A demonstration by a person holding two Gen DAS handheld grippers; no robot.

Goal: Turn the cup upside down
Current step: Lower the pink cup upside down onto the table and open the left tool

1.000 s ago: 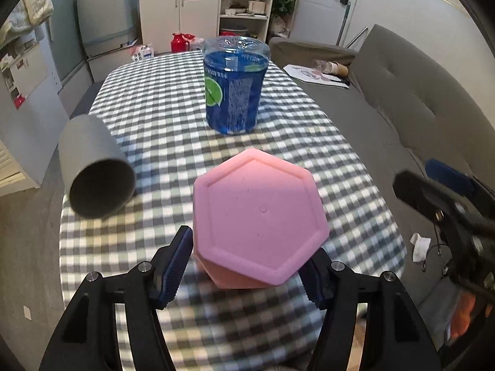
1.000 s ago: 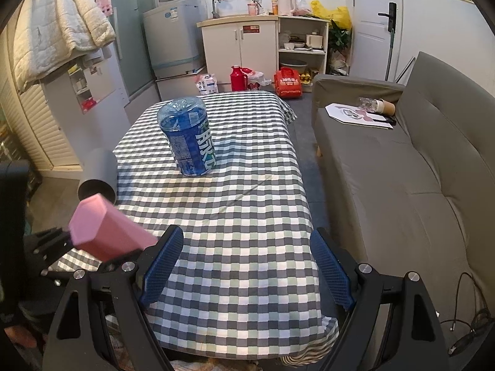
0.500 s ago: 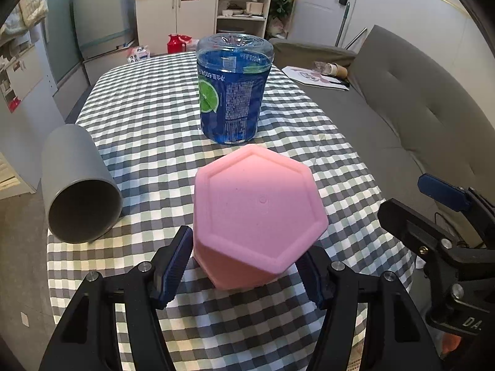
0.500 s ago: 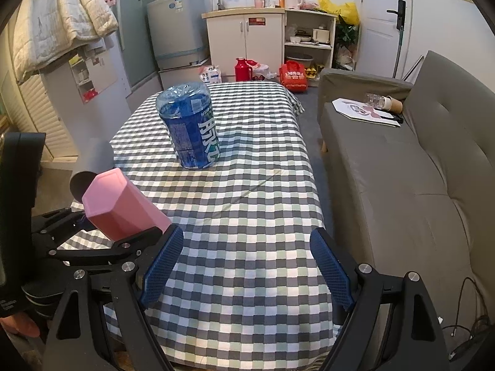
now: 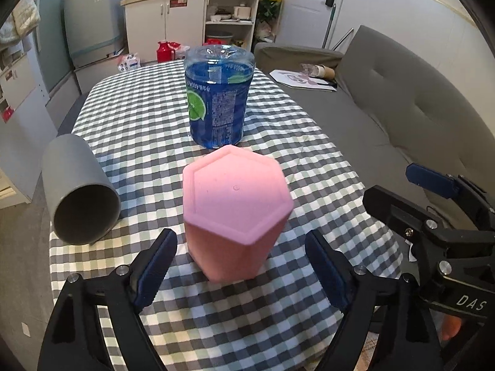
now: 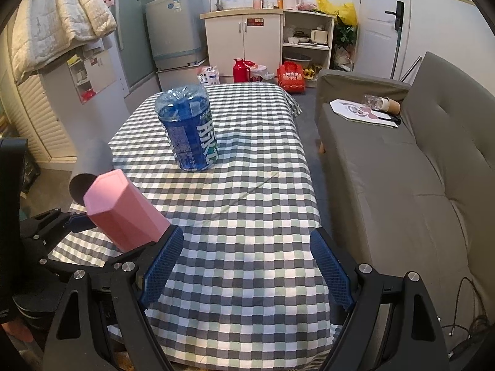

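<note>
A pink hexagonal cup (image 5: 235, 210) stands upside down on the checked tablecloth (image 5: 139, 123), its closed base facing up. My left gripper (image 5: 241, 266) is open, with its fingers on either side of the cup and a gap to each. The cup also shows in the right wrist view (image 6: 123, 207), with the left gripper's blue pad beside it. My right gripper (image 6: 244, 266) is open and empty over the table's near right part.
A grey cup (image 5: 77, 188) lies on its side at the table's left edge. A blue cut bottle (image 5: 218, 99) stands upside down in the middle of the table. A grey sofa (image 6: 402, 170) runs along the right side.
The left gripper set the pink cup down on the table and opened. Its fingers now stand apart from the cup. The right gripper stayed open.
</note>
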